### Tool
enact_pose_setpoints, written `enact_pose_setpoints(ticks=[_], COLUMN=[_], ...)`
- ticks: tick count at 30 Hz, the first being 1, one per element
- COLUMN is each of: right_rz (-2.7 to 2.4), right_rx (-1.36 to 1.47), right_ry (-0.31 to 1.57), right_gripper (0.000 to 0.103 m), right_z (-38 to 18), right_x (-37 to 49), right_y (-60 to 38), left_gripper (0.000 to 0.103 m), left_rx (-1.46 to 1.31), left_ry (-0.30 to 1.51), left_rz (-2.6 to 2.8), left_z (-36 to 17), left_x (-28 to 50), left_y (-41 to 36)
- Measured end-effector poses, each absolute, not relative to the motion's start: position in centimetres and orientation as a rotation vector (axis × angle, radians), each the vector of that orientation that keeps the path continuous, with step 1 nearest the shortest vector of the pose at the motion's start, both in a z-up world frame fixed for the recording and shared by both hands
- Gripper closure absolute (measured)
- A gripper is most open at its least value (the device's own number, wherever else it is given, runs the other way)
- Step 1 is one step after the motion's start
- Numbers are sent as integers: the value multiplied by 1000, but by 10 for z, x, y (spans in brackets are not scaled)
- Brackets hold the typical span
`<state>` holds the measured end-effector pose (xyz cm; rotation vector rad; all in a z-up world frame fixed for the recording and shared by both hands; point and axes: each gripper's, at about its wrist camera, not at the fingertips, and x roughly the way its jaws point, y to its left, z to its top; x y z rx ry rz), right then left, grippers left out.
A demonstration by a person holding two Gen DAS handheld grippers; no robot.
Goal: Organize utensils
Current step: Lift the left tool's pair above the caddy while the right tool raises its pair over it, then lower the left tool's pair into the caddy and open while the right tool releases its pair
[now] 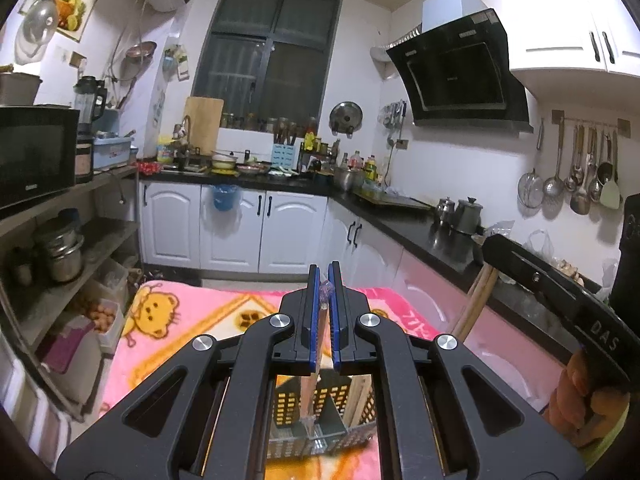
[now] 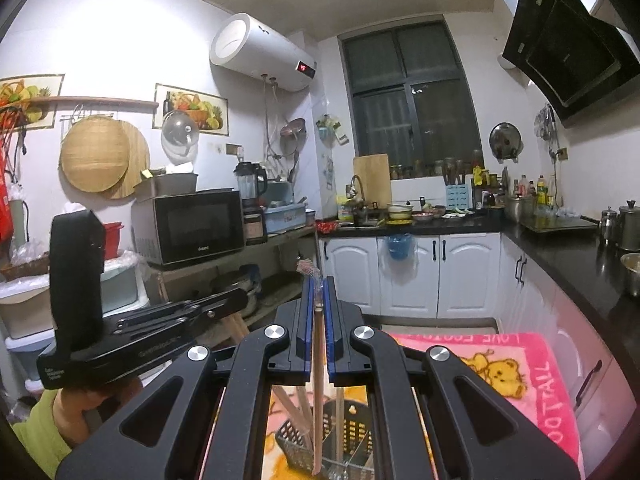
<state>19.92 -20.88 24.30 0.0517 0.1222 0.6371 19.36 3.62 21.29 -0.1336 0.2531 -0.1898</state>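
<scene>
My left gripper (image 1: 324, 286) is shut on a wooden-handled utensil (image 1: 311, 392) that hangs down into a black perforated utensil basket (image 1: 288, 408) below it. My right gripper (image 2: 319, 294) is shut on a wooden chopstick (image 2: 318, 392) whose lower end reaches into the same basket (image 2: 298, 446). Other wooden sticks (image 2: 294, 408) stand in the basket. The right gripper also shows at the right of the left wrist view (image 1: 560, 296), with wooden sticks (image 1: 476, 300) below it. The left gripper shows at the left of the right wrist view (image 2: 168, 332).
The basket stands on a table covered by a pink bear-print blanket (image 1: 192, 320). A black kitchen counter (image 1: 420, 224) with steel pots runs on the right. A shelf with a microwave (image 2: 192, 226) stands on the left. White cabinets (image 2: 412, 276) are ahead.
</scene>
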Motion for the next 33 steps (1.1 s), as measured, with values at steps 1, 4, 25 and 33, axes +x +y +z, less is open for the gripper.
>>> enact_pose_setpoints(ticks=[1,4,25,33], right_rz=[634,625,581,570], right_rx=[50,48,-7,-24], right_ry=[122,122,199,285], right_gripper=[98,98,98,98], right_z=[243,243,188,156], right_x=[201,209,264,288], right_y=[-208,-205,-163,-146], left_gripper=[101,101,101,101], left_rx=[-137,-141,-151,-157], left_ry=[250,243,363,411], left_rz=[-188,-175,-155,-153], left_z=[214,214,150,122], left_x=[194,198,242,257], left_y=[38,42,55,61])
